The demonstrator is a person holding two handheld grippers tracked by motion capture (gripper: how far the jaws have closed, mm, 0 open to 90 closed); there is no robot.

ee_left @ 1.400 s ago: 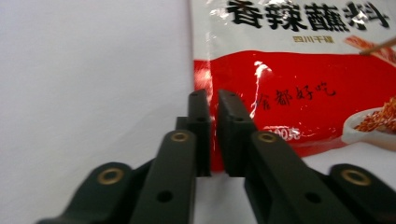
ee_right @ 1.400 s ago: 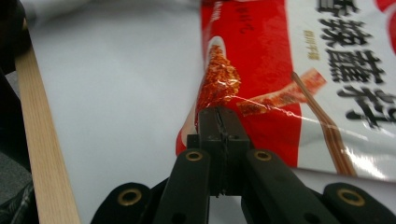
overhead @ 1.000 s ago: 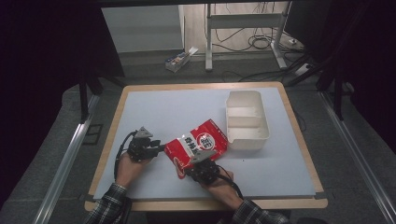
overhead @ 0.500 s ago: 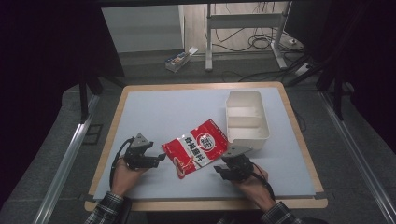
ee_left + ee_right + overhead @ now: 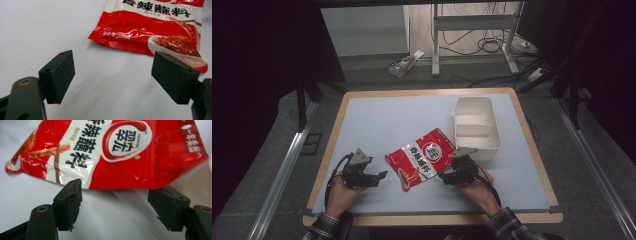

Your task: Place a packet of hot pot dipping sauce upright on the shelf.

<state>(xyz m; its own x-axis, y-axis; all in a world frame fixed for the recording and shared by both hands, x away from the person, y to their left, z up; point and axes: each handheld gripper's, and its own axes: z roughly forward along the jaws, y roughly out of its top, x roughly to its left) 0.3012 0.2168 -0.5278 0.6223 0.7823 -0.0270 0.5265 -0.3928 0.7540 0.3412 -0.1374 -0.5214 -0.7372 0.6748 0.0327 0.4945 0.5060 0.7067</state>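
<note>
A red and white seasoning packet (image 5: 424,157) lies flat on the pale table (image 5: 387,120), between the two hands. My left gripper (image 5: 382,176) sits just left of the packet with its jaws apart and nothing between them; its jaws have just been opening. In the left gripper view the packet (image 5: 152,27) lies ahead of the gripper (image 5: 113,77), clear of the pads. My right gripper (image 5: 443,176) stands just right of the packet, its jaws also having just been opening. In the right gripper view the packet's edge (image 5: 112,152) lies just beyond the gripper (image 5: 115,203), not pinched.
A white two-compartment tray (image 5: 484,107) stands at the right of the table, close behind the right hand. Wooden table edges frame the pale surface. Cables and a stand sit on the floor beyond the far edge.
Both grippers have let go of the packet, which has dropped flat on the table. The hands have drawn apart, left to the left, right to the right, and the jaws have opened.
</note>
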